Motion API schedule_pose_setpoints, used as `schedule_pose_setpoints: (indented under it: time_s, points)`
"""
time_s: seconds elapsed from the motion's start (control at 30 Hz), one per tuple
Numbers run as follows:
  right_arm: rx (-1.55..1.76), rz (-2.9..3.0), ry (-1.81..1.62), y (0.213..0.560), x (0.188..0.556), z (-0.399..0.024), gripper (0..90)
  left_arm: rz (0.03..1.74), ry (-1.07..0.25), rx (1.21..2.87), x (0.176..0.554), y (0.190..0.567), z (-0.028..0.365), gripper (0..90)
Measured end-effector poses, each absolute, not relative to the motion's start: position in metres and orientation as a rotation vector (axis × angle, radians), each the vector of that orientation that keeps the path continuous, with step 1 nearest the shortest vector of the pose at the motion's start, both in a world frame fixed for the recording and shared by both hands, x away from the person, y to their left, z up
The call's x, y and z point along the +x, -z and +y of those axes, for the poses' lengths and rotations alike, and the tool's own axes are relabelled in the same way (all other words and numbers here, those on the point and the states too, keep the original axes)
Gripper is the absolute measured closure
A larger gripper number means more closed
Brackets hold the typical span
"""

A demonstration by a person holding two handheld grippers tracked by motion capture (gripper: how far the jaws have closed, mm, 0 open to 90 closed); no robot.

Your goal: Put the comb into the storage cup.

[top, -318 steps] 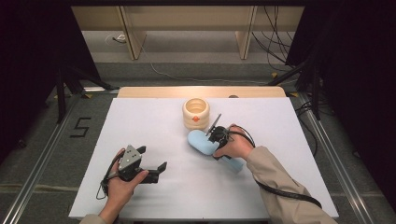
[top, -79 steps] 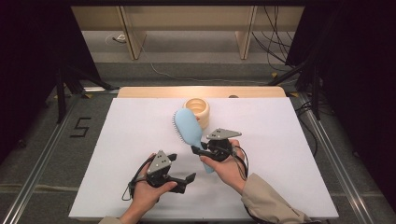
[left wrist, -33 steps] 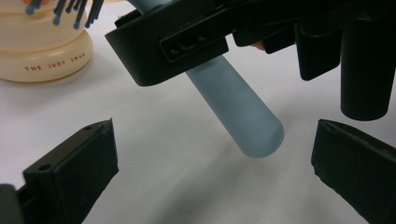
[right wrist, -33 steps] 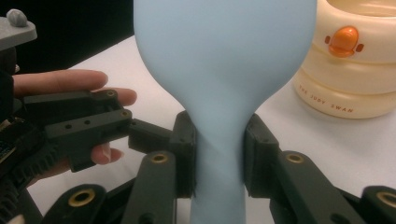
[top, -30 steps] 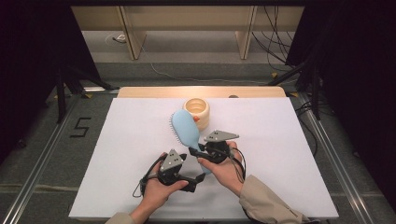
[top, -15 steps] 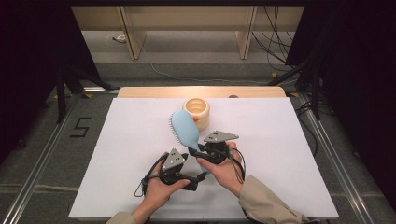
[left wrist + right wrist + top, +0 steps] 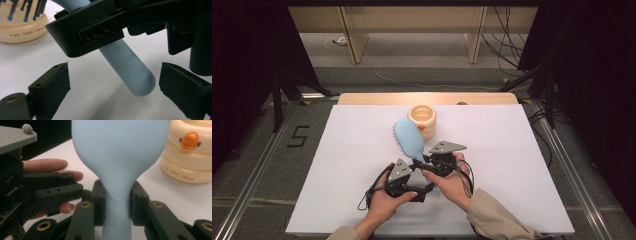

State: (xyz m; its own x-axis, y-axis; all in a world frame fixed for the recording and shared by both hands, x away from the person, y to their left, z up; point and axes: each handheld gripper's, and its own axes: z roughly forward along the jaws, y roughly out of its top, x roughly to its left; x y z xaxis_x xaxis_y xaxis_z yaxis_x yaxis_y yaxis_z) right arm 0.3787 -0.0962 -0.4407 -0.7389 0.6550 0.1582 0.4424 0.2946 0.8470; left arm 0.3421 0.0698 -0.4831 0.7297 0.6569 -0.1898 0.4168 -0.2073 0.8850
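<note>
Hairbrush [image 7: 408, 141] handle sits clamped in the right gripper [image 7: 117, 202] — the left gripper [image 7: 113, 86], unclenched, has been closing around its free end.

A white table [image 7: 352, 165] carries a cream ringed pot [image 7: 422, 117] near its far edge.

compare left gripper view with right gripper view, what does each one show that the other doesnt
Left gripper view: the rounded free end of the blue hairbrush handle between the left gripper fingers, which have just been closing but stand apart from it, and the bristle tips. Right gripper view: the right gripper fingers clamped on the handle's neck, the smooth back of the head, the orange duck face on the cream container. Both: brush, container lettering, white table.
</note>
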Motion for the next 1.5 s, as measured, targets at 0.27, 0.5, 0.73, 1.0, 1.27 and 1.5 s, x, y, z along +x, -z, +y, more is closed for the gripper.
schedule_pose_setpoints:
  time_s: [0.27, 0.5, 0.73, 1.0, 1.27, 1.5]
  points:
    - [1.011, 2.337, -1.427, 0.4412, 0.3785, -0.0958, 70.1, 0.840, -0.279, 1.840, 0.3432, 0.4833, 0.0676, 13.3]
    - [1.014, 2.331, -1.431, 0.4422, 0.3781, -0.0951, 70.1, 0.840, -0.275, 1.842, 0.3434, 0.4835, 0.0660, 15.3]
    - [1.017, 2.329, -1.432, 0.4431, 0.3780, -0.0946, 70.1, 0.834, -0.273, 1.847, 0.3427, 0.4837, 0.0635, 16.0]
    - [1.017, 2.327, -1.432, 0.4433, 0.3779, -0.0946, 70.1, 0.834, -0.277, 1.842, 0.3423, 0.4836, 0.0618, 18.7]
    - [1.019, 2.323, -1.432, 0.4437, 0.3778, -0.0944, 70.1, 0.833, -0.286, 1.839, 0.3418, 0.4840, 0.0602, 22.6]
    - [1.020, 2.318, -1.436, 0.4435, 0.3779, -0.0946, 70.1, 0.829, -0.288, 1.832, 0.3418, 0.4841, 0.0597, 26.8]
